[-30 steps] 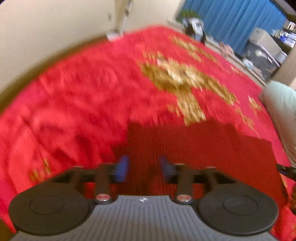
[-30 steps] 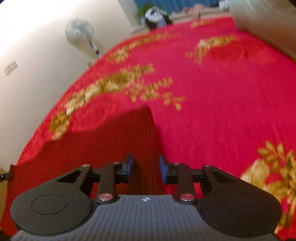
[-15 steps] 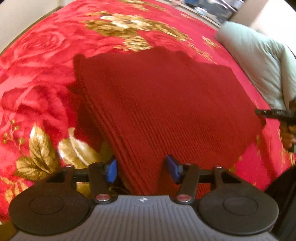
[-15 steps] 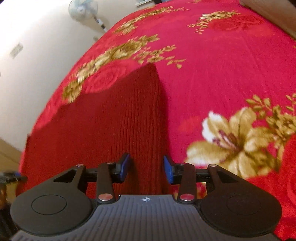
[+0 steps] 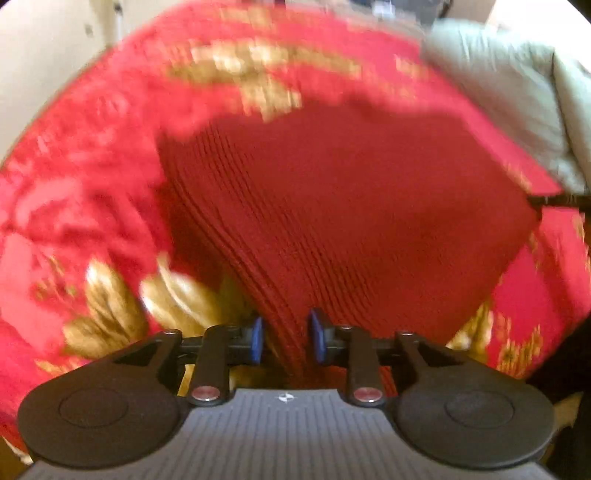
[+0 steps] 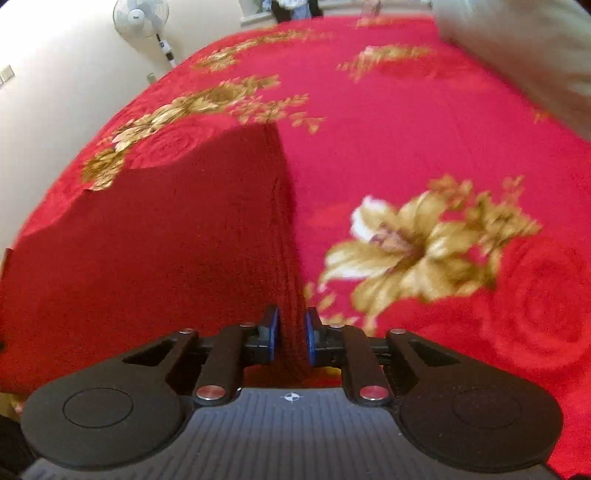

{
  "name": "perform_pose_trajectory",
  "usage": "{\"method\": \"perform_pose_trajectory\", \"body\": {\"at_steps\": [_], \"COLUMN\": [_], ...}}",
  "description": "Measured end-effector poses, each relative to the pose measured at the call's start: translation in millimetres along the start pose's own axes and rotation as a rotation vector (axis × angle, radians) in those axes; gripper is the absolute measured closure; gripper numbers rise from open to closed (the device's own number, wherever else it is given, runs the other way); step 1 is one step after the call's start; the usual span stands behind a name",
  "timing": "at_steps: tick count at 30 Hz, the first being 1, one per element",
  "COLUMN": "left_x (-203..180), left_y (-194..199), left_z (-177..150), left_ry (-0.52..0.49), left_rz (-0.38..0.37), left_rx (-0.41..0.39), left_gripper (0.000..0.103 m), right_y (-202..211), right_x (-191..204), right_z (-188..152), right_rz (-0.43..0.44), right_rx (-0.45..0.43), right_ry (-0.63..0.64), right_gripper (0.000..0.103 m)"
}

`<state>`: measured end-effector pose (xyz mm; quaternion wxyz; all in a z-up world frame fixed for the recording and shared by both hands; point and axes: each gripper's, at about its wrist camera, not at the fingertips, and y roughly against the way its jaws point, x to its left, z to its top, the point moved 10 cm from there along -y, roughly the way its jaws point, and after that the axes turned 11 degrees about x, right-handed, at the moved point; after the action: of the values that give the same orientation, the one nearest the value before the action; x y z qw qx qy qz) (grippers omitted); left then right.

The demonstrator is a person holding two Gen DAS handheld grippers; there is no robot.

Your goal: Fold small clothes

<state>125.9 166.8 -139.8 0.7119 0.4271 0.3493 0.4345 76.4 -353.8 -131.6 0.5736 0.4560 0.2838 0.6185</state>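
Note:
A dark red ribbed knit garment [image 5: 351,206] lies spread on a red blanket with gold flowers [image 5: 92,155]. My left gripper [image 5: 286,338] has the garment's near edge between its blue pads. Its jaws are closing, and a sliver of gap shows at the left pad. In the right wrist view, the same garment [image 6: 166,240] runs down into my right gripper [image 6: 291,334]. Those jaws are closing too, and the blue pads press a bunched fold that fills the gap. A dark finger [image 5: 554,201] of the right gripper shows at the garment's far right corner.
A pale green pillow [image 5: 498,92] lies at the blanket's upper right, blurred in the right wrist view [image 6: 517,48]. A white standing fan [image 6: 140,14] stands by the wall beyond the blanket [image 6: 424,147]. Cream walls border the left side.
Both grippers came down to the garment's near edge and their jaws narrowed around it. The left view swung from the open blanket onto the garment.

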Motion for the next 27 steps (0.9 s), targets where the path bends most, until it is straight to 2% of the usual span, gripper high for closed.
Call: {"method": "perform_pose_trajectory", "body": {"at_steps": [1,3,6,7,8,9,11,12,13,17,21,23,25,26,27], "left_x": [-1.2,-7.9,-25.9,-32.6,-37.0,-41.6,-39.1,-37.1,-39.3,-36.2,-40.5,-43.5,-43.2,-42.4,-43.8], "left_y": [14.5,31.1,34.3,29.8,22.0,11.3,-22.0,-31.3,-32.1,-7.3,6.8,1.1,-12.9,-23.9,-27.7], "left_z": [6.1,12.3,15.4,13.9,8.7,4.2,-10.6,-12.7,-9.6,9.4,9.9,7.0,-4.9,-14.3,-17.4], "left_ry": [-0.008,-0.042,-0.108,-0.136,-0.158,-0.175,-0.200,-0.228,-0.242,-0.186,-0.151,-0.174,-0.205,-0.228,-0.246], "left_rz": [-0.002,-0.021,-0.066,-0.079,-0.087,-0.084,-0.024,0.038,0.056,0.001,-0.027,-0.027,0.012,0.050,0.068], "left_rx": [-0.080,-0.172,-0.207,-0.191,-0.156,-0.100,0.057,0.084,0.075,-0.058,-0.090,-0.059,0.023,0.073,0.089], "left_gripper": [0.074,0.073,0.073,0.073,0.072,0.072,0.072,0.072,0.071,0.071,0.071,0.070,0.070,0.068,0.067], "right_y": [11.0,31.9,40.4,36.2,27.1,12.2,-18.8,-23.8,-20.6,10.9,13.5,11.3,-1.8,-10.3,-16.1], "right_x": [0.9,4.1,18.1,22.3,26.5,26.7,19.2,17.7,19.5,31.8,25.8,24.9,23.8,22.2,19.8], "right_z": [3.9,13.1,16.2,13.5,8.6,1.2,-16.7,-19.9,-19.0,-4.9,-0.7,-5.2,-10.1,-15.7,-20.2], "right_rz": [-0.014,-0.042,0.004,0.026,0.048,0.029,-0.080,-0.105,-0.109,-0.075,-0.071,-0.057,-0.053,-0.075,-0.111], "right_rx": [-0.050,-0.174,-0.256,-0.247,-0.208,-0.143,-0.012,0.001,-0.013,-0.143,-0.163,-0.150,-0.098,-0.057,-0.031], "right_ry": [0.006,0.016,0.086,0.104,0.119,0.130,0.167,0.184,0.191,0.189,0.164,0.167,0.181,0.195,0.210], "right_gripper": [0.078,0.070,0.071,0.072,0.072,0.072,0.068,0.068,0.068,0.068,0.068,0.067,0.063,0.063,0.063]}}
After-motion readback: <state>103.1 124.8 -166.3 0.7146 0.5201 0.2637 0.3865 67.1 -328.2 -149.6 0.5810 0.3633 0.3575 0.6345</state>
